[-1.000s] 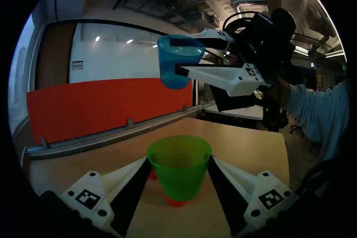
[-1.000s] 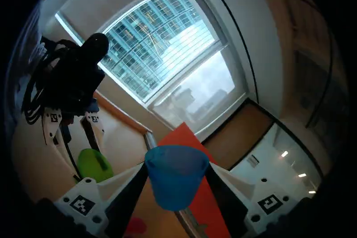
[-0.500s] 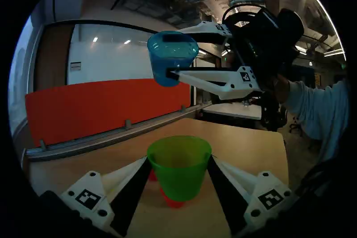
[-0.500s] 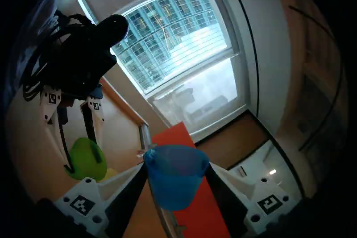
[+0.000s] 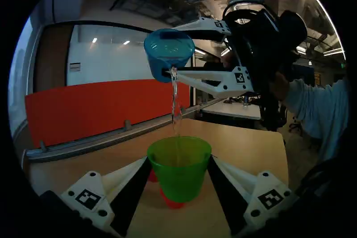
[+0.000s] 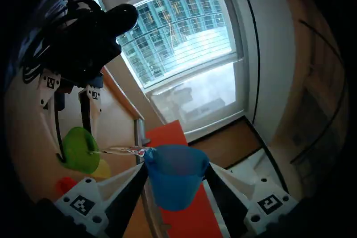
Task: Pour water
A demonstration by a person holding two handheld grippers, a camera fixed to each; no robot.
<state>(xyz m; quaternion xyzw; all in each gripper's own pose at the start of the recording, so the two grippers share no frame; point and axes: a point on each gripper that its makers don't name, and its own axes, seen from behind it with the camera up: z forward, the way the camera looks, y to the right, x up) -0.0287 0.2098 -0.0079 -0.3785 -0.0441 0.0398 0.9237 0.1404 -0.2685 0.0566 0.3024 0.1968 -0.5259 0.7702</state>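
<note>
— So, what are your two tools holding?

— My left gripper (image 5: 179, 161) is clamped on the green cup (image 5: 179, 173), one finger pressed to each side. The cup is upright with its mouth open to the ceiling. My right gripper (image 6: 176, 170) is clamped the same way on the blue cup (image 6: 175, 182), a finger on either side of it.

— And the blue one is level?

— No, it is tipped. From the left gripper view it hangs high above the green cup with its lip turned down. A thin stream of water (image 5: 174, 104) runs from that lip straight into the green cup's mouth. From the right gripper view the same stream crosses sideways from the blue rim to the green cup, which sits between the other tool's fingers.

— Is the green cup standing on anything?

— I cannot tell whether its base touches the table (image 5: 243, 142) or is held just over it. A red thing (image 5: 172, 203) shows on the wood at its foot, partly hidden. In the right gripper view a yellow thing (image 6: 102, 169) lies just beside the green cup too. What either is I cannot make out.

— What is farther out?

— My hand (image 5: 279, 87) and pale sleeve (image 5: 314, 113) are behind the right tool. An orange panel (image 5: 102, 104) runs along the table's far edge, and a big window (image 6: 187, 46) looks onto buildings.
</note>
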